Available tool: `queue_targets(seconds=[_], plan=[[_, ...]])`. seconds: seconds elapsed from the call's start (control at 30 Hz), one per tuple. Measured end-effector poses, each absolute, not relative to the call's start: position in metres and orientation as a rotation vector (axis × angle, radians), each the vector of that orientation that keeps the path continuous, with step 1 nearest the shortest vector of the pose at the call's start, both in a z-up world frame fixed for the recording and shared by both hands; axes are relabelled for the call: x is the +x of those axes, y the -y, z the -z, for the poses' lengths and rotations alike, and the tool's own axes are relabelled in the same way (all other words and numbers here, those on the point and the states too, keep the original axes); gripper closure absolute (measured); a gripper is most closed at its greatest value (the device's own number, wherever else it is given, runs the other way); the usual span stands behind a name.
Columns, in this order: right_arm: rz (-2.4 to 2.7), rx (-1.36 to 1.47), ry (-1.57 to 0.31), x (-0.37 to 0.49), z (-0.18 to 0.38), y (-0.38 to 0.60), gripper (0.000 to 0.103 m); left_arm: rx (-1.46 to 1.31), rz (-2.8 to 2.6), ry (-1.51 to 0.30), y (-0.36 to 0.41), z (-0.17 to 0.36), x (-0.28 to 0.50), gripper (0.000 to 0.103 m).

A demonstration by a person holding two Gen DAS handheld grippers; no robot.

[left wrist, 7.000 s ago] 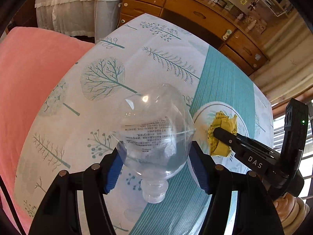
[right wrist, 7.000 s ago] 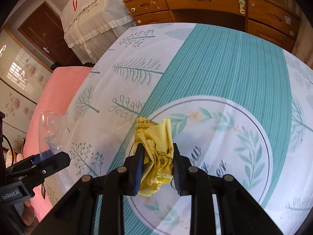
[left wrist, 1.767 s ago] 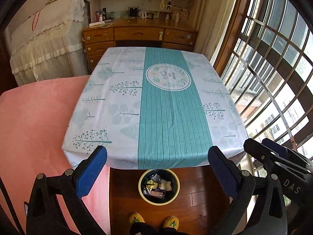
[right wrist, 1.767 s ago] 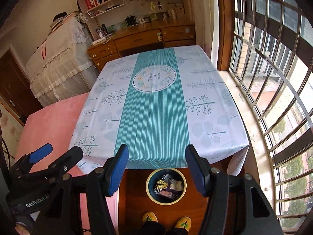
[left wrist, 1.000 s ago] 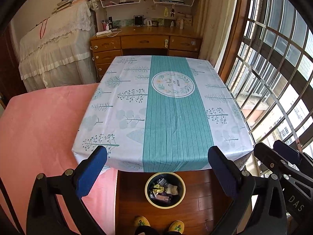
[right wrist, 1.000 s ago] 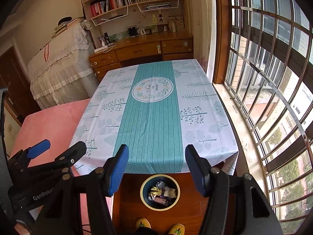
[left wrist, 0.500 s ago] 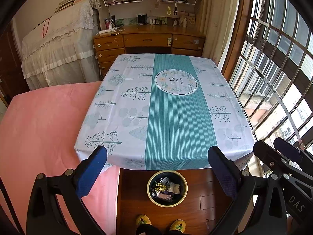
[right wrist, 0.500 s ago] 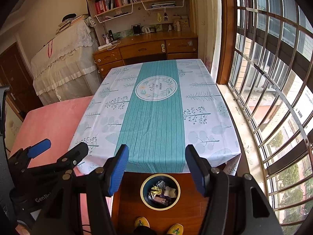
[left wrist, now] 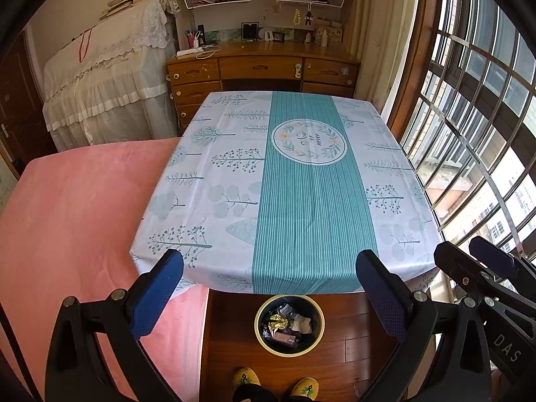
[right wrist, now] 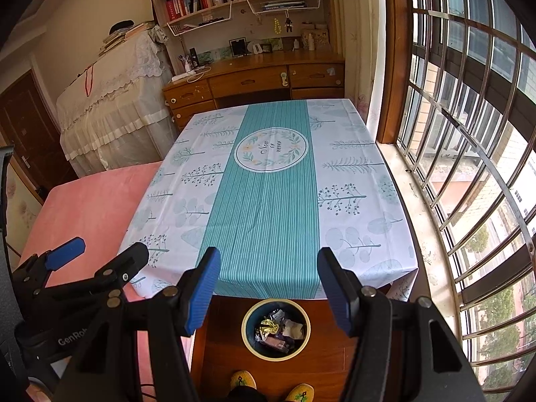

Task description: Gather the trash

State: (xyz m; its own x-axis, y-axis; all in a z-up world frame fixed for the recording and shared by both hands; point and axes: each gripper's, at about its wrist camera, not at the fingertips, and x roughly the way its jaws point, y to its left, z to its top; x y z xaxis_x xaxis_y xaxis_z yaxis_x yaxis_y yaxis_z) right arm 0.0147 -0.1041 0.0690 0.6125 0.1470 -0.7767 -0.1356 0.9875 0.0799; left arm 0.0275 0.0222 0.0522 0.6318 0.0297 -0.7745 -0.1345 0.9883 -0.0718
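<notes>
Left wrist view: left gripper (left wrist: 269, 284) wide open, empty, above the near table edge; round yellow-rimmed dark trash bin (left wrist: 289, 325) on the wood floor below holds crumpled wrappers (left wrist: 284, 325). Right wrist view: right gripper (right wrist: 268, 288) wide open, empty; patterned teal-striped tablecloth (right wrist: 264, 201) bare. Likely finished; scan for leftovers before stopping.

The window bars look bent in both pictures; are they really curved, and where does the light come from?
Left wrist view: fisheye bowing bends the window bars, and the corners go black. Right wrist view: same bowing; daylight from the window brightens the tablecloth, all sharp.
</notes>
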Motion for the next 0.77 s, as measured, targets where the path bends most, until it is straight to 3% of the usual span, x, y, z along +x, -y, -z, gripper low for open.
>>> queue_targets(seconds=[0.77], plan=[[-0.233,0.025,-0.898,0.034,-0.064,0.126,0.043,-0.118,-0.164,-0.882,0.0,-0.054,0.033,0.001]])
